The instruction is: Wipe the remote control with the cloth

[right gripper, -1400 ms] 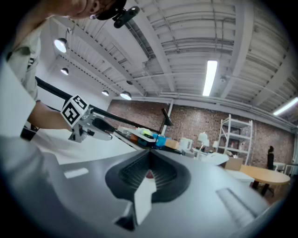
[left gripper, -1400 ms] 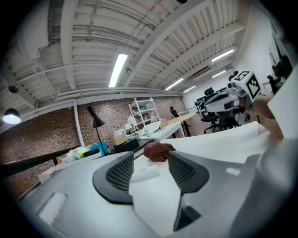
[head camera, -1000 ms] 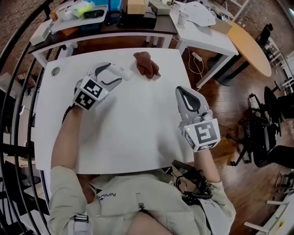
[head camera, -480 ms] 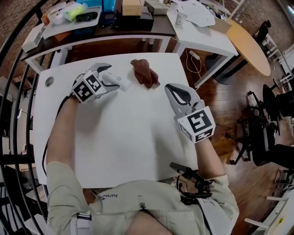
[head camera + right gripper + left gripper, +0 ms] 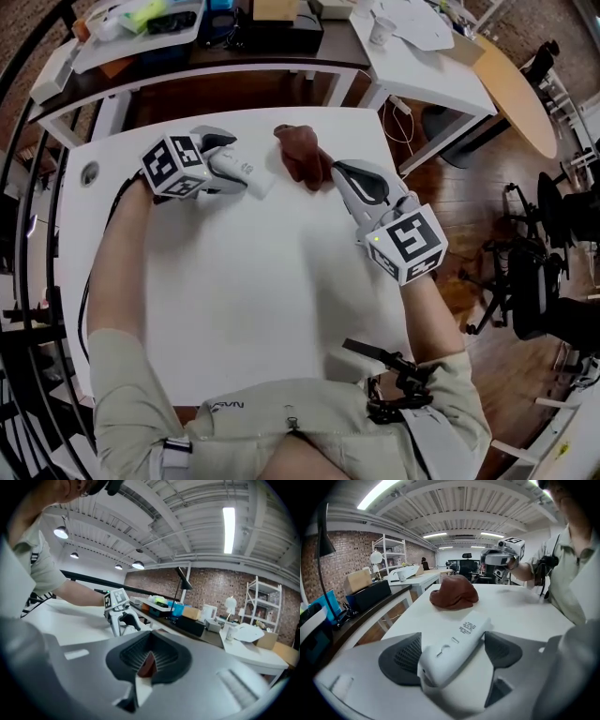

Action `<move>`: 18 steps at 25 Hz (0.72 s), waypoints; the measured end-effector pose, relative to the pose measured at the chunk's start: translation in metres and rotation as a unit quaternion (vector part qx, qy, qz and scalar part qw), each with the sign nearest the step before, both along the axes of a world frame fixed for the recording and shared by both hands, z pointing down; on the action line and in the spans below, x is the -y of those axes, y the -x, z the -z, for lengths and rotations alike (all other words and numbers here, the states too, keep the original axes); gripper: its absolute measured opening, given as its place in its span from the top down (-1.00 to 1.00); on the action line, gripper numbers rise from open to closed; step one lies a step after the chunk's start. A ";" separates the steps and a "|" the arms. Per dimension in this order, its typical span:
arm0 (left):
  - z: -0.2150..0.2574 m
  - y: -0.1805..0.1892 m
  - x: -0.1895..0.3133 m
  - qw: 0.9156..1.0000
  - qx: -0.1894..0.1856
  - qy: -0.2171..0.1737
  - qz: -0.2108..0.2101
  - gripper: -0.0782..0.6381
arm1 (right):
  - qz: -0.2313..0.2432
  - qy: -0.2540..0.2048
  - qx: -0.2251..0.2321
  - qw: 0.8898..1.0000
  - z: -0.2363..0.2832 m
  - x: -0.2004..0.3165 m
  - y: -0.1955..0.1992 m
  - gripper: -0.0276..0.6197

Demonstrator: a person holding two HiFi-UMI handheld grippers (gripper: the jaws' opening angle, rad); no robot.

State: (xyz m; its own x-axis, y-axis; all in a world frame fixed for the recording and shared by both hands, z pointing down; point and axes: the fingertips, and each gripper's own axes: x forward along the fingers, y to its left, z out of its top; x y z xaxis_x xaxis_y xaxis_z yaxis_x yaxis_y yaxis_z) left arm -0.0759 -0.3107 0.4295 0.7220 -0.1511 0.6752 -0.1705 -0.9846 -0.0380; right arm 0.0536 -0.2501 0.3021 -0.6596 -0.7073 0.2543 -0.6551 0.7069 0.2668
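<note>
Looking down, the left gripper (image 5: 230, 164), its jaws opening with the remote control (image 5: 248, 176) between them, covers the remote's near half. The right gripper's (image 5: 339, 171) closed tip overlaps the edge of the cloth (image 5: 298, 155); touching or just above, I can't tell. Through that gripper's own camera the cloth is only a brown sliver past the jaws. The remote's label print is too small to read (a few dark lines). The tray (image 5: 122, 45) on the back desk is cut by the top edge.

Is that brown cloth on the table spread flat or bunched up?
Bunched up: the cloth sits in a rumpled heap, rising off the table.
</note>
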 end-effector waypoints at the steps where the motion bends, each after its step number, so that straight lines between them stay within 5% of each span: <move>1: 0.000 0.000 0.000 1.000 -0.004 0.004 -0.003 -0.42 | -0.001 0.001 0.006 1.000 0.001 0.003 0.000 0.90; 7: 0.003 0.001 -0.003 1.000 -0.009 -0.012 0.000 -0.30 | -0.014 0.001 0.029 0.999 0.002 0.022 0.001 0.90; 10: 0.003 0.005 -0.004 0.999 0.000 -0.010 0.039 0.08 | -0.021 0.003 0.043 0.999 0.000 0.025 0.001 0.90; 18: 0.002 0.005 -0.008 0.997 -0.008 -0.033 0.064 0.14 | -0.034 0.016 0.075 0.996 -0.007 0.037 -0.005 0.90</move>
State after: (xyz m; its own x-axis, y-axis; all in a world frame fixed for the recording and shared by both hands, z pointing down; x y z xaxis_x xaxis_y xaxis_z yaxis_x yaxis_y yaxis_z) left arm -0.0807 -0.3031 0.4278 0.7045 -0.2862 0.6494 -0.2950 -0.9504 -0.0988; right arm 0.0587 -0.2867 0.3086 -0.6435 -0.7440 0.1798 -0.7319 0.6669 0.1400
